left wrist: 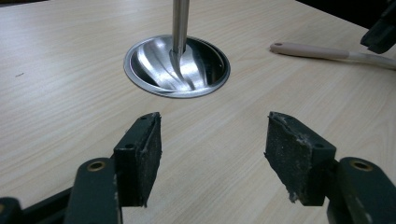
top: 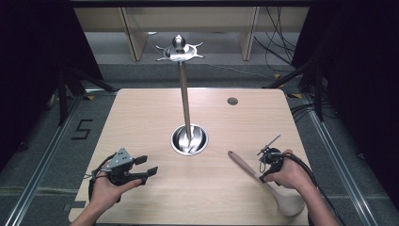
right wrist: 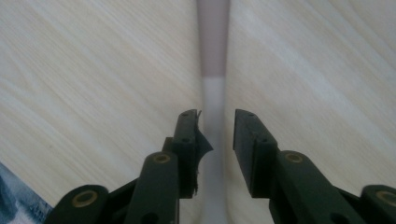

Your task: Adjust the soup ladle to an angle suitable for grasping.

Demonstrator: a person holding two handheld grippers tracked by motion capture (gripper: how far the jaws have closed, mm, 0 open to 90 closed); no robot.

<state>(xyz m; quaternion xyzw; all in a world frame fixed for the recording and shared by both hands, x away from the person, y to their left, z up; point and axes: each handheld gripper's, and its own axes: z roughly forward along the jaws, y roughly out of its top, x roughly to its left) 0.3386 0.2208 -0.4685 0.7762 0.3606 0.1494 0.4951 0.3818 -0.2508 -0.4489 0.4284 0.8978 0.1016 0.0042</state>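
Grey carpeted floor [top: 42, 141] surrounds the pale wooden table [top: 141, 113]; dark curtains [top: 28, 47] flank it.

Wooden table [top: 141, 117] bears spoon [top: 263, 181] (flat), stand base [top: 189, 140].

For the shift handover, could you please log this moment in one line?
left gripper: open, empty | right gripper: open astride pale wooden spoon handle | spoon: flat on light wooden table

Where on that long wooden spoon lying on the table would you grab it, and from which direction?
Probably the slim handle of the wooden spoon, near its middle, coming down from above. It lies flat on the table, so the sides of the handle are the reachable faces, and the narrow, straight handle fits between the jaws better than the broad bowl. The right claw straddles the handle this way, jaws apart.
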